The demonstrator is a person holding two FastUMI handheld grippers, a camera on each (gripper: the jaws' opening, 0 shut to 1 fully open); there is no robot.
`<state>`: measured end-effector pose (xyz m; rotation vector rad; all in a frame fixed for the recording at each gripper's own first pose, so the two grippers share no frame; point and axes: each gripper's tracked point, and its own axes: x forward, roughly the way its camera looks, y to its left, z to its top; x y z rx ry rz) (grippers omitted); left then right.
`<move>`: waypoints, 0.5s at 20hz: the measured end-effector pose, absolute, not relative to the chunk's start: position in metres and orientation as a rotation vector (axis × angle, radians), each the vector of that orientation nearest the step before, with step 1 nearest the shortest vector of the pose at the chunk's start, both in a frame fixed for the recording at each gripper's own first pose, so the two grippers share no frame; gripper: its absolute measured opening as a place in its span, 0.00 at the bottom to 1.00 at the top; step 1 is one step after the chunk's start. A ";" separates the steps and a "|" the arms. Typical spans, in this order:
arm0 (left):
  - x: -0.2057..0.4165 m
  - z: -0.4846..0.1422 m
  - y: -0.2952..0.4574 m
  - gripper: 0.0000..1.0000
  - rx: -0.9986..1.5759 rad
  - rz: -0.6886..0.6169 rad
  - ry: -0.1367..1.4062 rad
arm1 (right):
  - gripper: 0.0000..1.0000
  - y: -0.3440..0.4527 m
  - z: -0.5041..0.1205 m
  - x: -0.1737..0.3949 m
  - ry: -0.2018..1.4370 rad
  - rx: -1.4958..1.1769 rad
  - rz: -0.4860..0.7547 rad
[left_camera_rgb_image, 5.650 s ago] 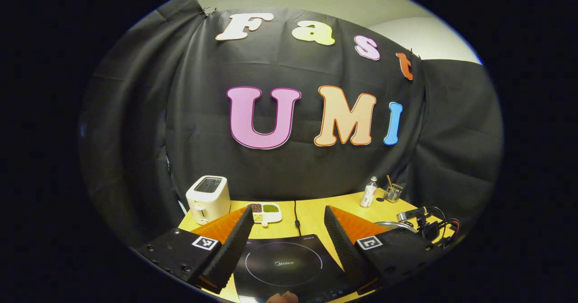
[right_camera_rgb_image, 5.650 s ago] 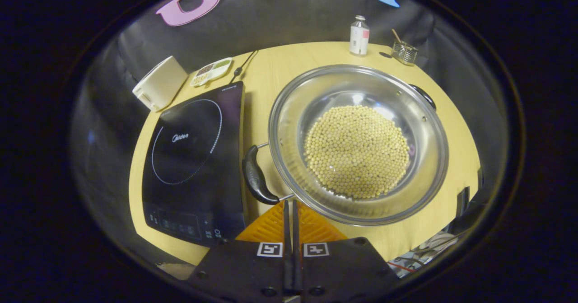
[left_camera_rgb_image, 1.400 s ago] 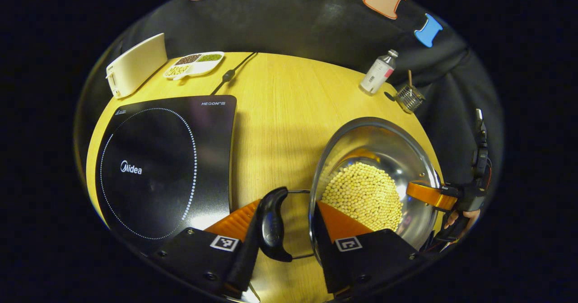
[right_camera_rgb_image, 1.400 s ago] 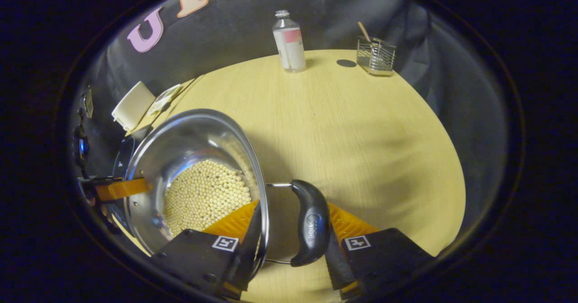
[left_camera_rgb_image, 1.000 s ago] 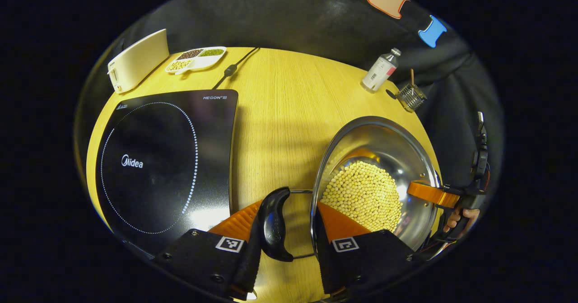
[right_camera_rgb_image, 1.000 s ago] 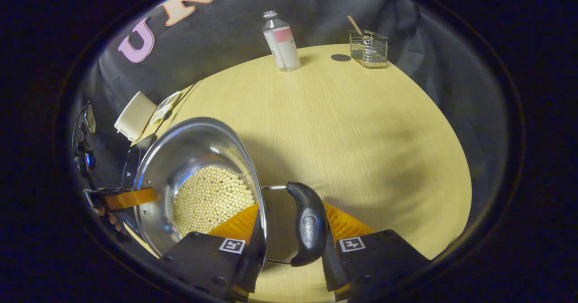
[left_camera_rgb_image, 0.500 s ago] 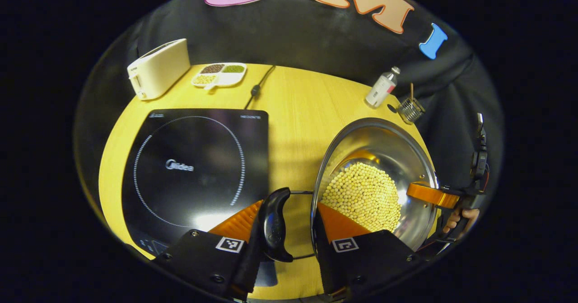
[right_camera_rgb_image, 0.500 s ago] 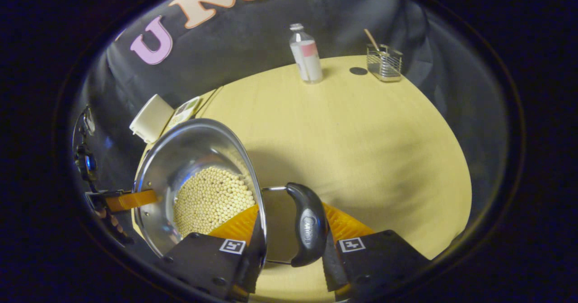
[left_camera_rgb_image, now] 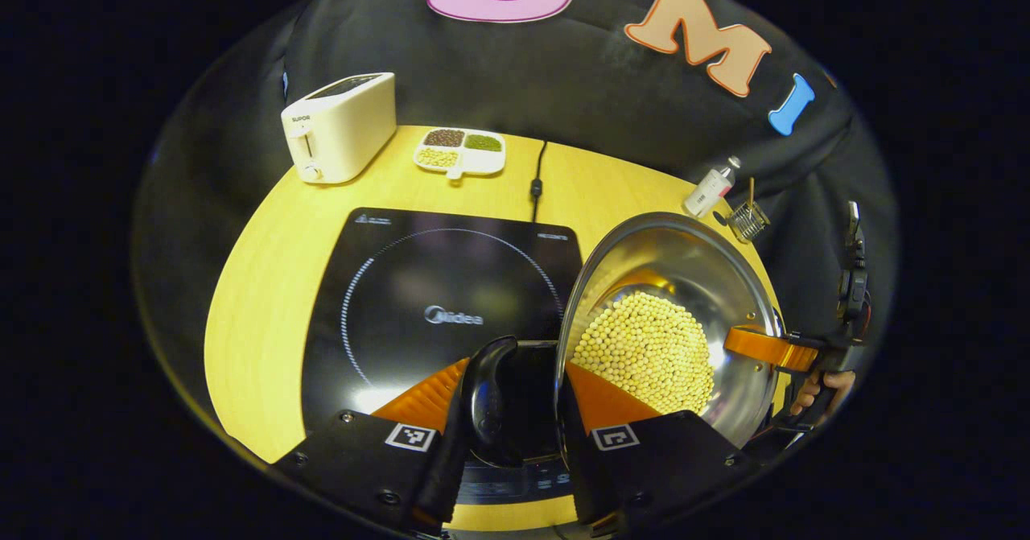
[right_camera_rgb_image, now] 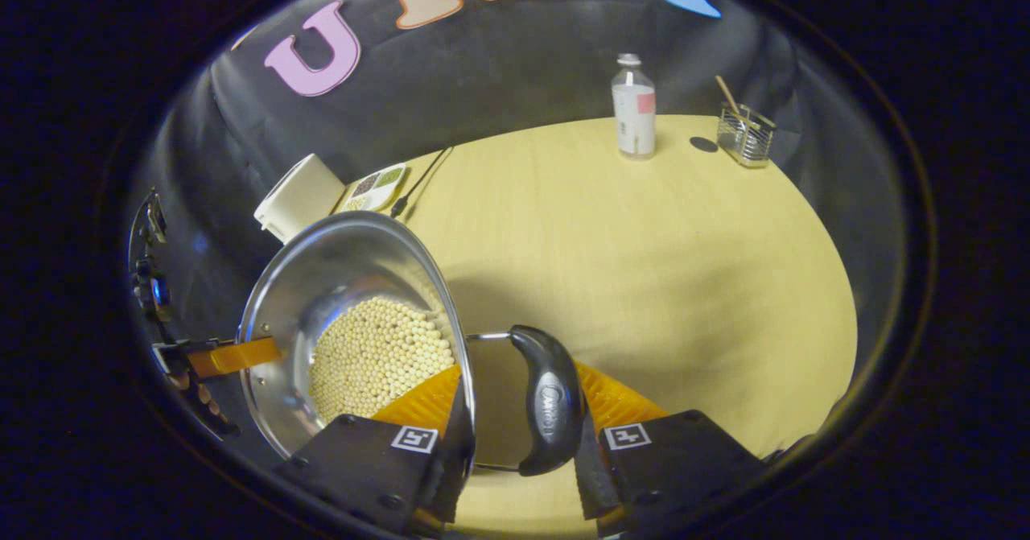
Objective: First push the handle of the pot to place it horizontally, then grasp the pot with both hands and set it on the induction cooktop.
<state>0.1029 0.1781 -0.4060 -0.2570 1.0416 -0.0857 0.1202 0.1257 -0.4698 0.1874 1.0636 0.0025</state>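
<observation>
Pot point(left_camera_rgb_image: 668, 315) now partly over induction cooktop point(left_camera_rgb_image: 402, 282).

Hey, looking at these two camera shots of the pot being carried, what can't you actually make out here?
- Pot underside, and its height above the induction cooktop: hidden by the bowl, left gripper view.
- Cooktop control panel: behind the left hand-held gripper.
- Bottle label: too small, right gripper view.
- Small wire holder contents: too small.
</observation>
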 end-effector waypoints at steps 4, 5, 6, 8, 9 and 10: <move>0.118 -0.415 0.232 0.56 -0.241 -0.130 1.036 | 0.60 0.183 -0.476 0.126 1.068 0.183 -0.036; 0.121 -0.420 0.244 0.56 -0.238 -0.135 1.042 | 0.55 0.197 -0.480 0.129 1.070 0.182 -0.046; 0.124 -0.423 0.256 0.55 -0.233 -0.142 1.046 | 0.55 0.209 -0.484 0.132 1.075 0.180 -0.055; 0.131 -0.430 0.274 0.56 -0.219 -0.166 1.045 | 0.55 0.226 -0.489 0.134 1.083 0.178 -0.076; 0.135 -0.432 0.280 0.55 -0.220 -0.175 1.045 | 0.55 0.232 -0.490 0.135 1.089 0.179 -0.093; 0.139 -0.433 0.284 0.55 -0.218 -0.186 1.048 | 0.55 0.236 -0.490 0.136 1.092 0.176 -0.104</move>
